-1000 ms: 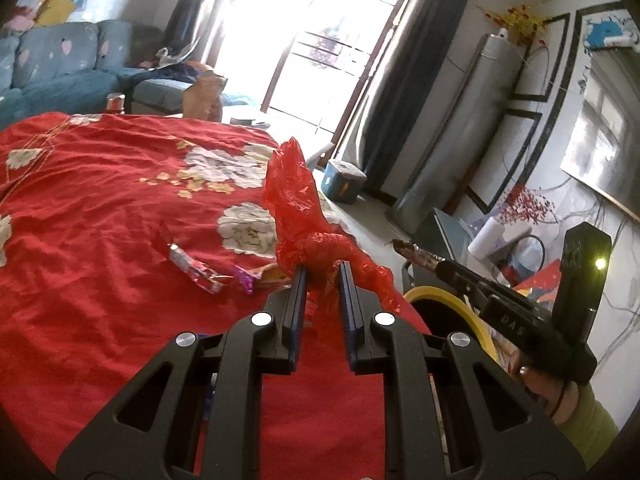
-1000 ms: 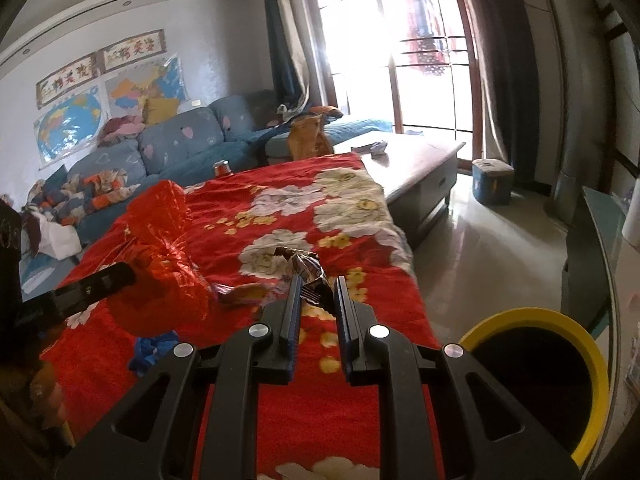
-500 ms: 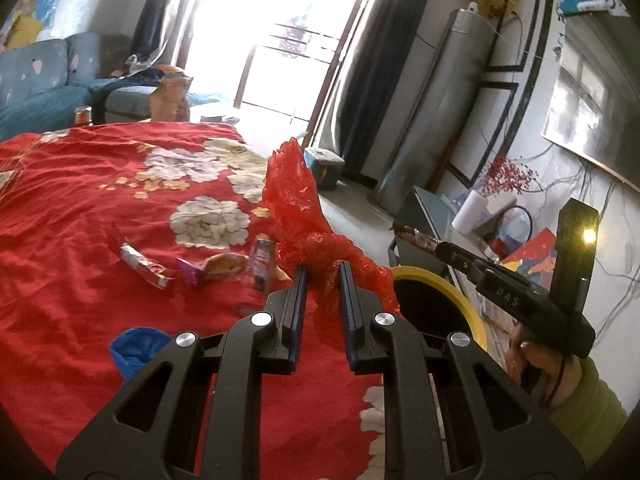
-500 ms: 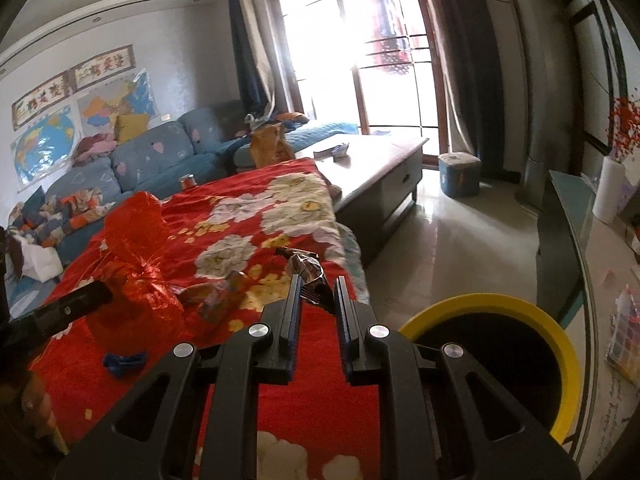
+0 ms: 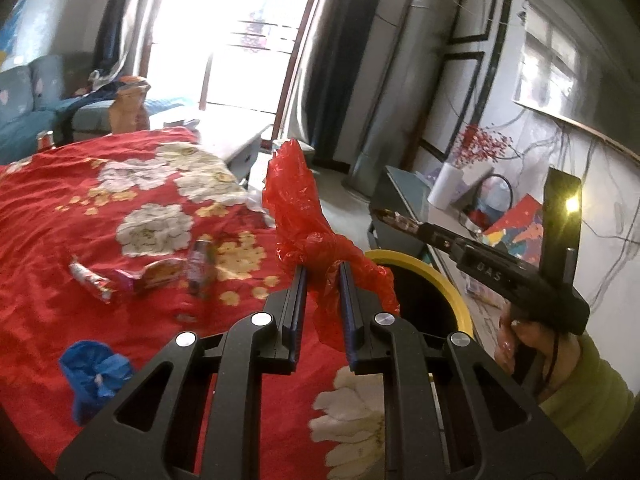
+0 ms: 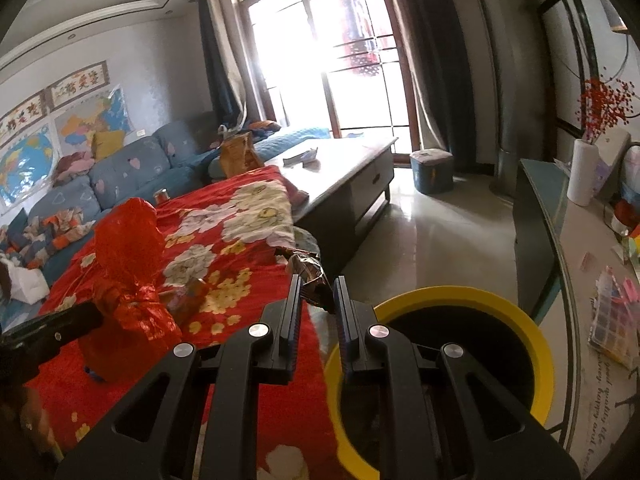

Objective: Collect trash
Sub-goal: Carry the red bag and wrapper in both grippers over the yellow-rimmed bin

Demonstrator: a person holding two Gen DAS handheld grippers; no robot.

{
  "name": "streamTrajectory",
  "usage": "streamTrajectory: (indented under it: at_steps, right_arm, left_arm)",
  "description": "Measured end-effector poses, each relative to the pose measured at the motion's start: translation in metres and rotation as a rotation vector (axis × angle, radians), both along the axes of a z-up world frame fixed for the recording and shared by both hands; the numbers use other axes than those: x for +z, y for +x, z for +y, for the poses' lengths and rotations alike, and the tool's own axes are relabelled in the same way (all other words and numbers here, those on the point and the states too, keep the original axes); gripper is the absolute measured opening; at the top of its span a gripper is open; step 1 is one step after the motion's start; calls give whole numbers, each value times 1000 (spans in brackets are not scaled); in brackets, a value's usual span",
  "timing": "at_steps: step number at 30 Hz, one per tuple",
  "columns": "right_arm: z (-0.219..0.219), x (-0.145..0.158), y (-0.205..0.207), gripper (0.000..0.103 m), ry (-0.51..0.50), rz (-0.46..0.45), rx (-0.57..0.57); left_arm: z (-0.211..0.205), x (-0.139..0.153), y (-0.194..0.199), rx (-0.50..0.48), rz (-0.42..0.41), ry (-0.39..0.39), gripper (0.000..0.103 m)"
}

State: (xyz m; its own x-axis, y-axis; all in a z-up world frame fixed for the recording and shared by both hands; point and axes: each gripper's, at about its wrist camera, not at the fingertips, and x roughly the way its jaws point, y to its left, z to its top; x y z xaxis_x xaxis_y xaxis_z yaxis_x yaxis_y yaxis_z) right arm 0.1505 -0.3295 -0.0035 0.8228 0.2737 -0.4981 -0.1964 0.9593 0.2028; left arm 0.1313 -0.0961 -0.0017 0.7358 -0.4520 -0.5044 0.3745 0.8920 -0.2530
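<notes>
Your left gripper point(image 5: 322, 270) clamps the red plastic bag point(image 5: 304, 216), your right gripper point(image 6: 316, 284) pinches a crumpled wrapper point(image 6: 306, 266), both beside the yellow-rimmed bin point(image 6: 536, 344).

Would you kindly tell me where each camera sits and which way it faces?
Left wrist: on the left hand-held gripper, facing the red bag it clamps; the right hand shows.
Right wrist: on the right hand-held gripper, facing its foil wrapper.
Shared: yellow-rimmed bin, red flowered cloth, both held items.
</notes>
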Motion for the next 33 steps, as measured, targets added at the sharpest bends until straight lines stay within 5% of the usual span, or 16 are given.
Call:
streamTrajectory:
  at_steps: [33]
  right_arm:
    - [-100, -35, -5, 16, 39, 62, -228]
  left_arm:
    - [-121, -22, 18, -246, -8, 139, 11]
